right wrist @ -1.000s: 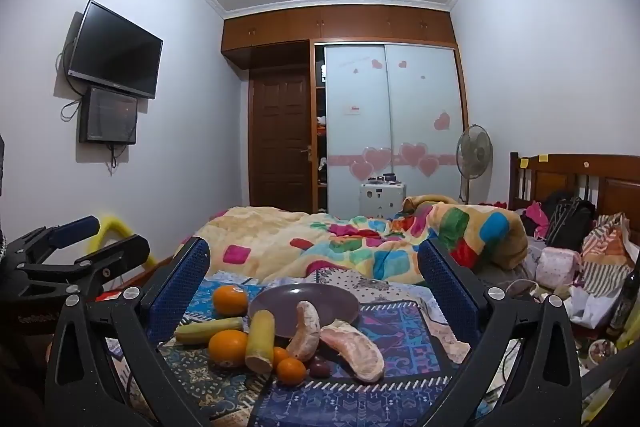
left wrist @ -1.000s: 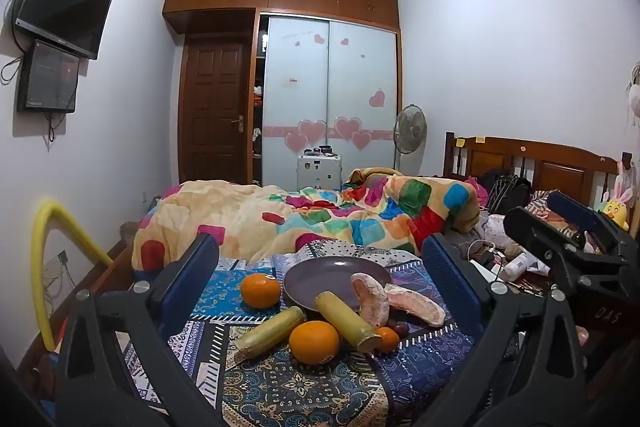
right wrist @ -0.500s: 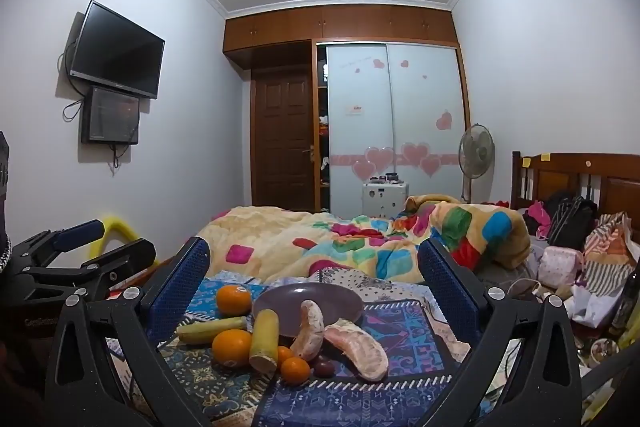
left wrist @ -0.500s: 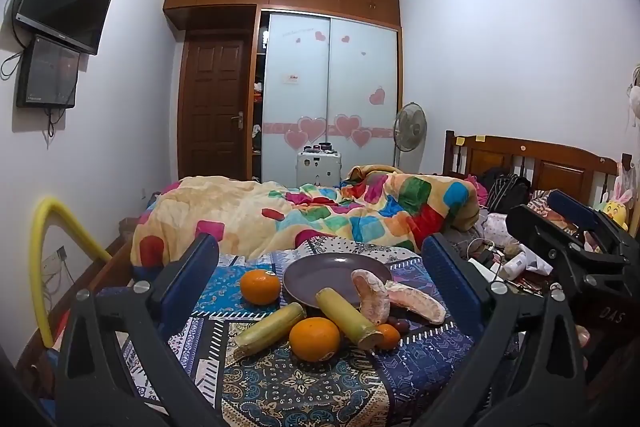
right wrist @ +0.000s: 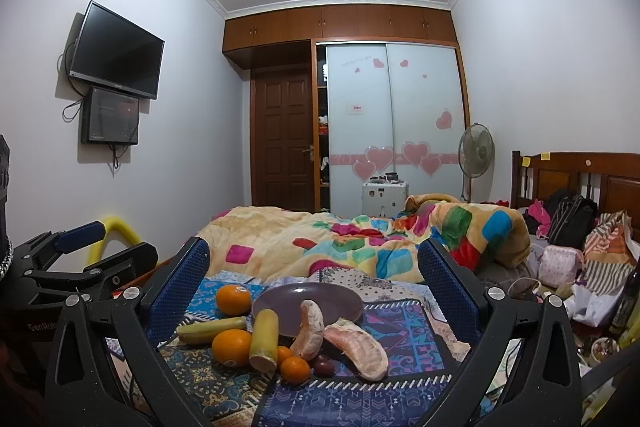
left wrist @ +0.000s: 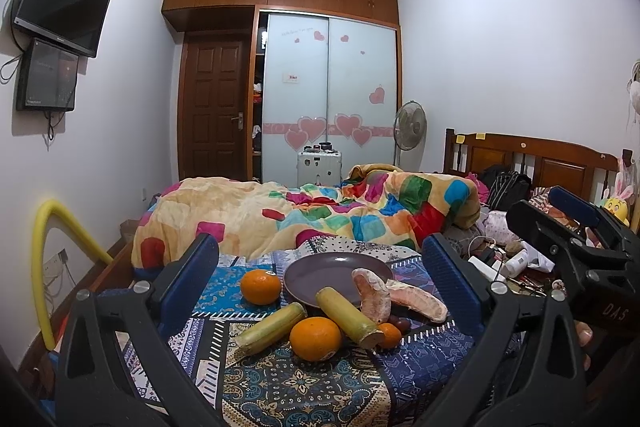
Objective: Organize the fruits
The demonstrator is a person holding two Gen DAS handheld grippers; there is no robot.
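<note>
Fingers (left wrist: 200, 259) of both grippers spread apart, empty, short of the plate (left wrist: 308, 273) and fruit.

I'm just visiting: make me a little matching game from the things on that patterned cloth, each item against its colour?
Items:
1. plate
2. nearest big orange
3. upright cane piece
4. right pomelo segment

Colours:
a. pale pink
b. purple
c. yellow-green
d. orange

Pairs: 1-b, 2-d, 3-c, 4-a
</note>
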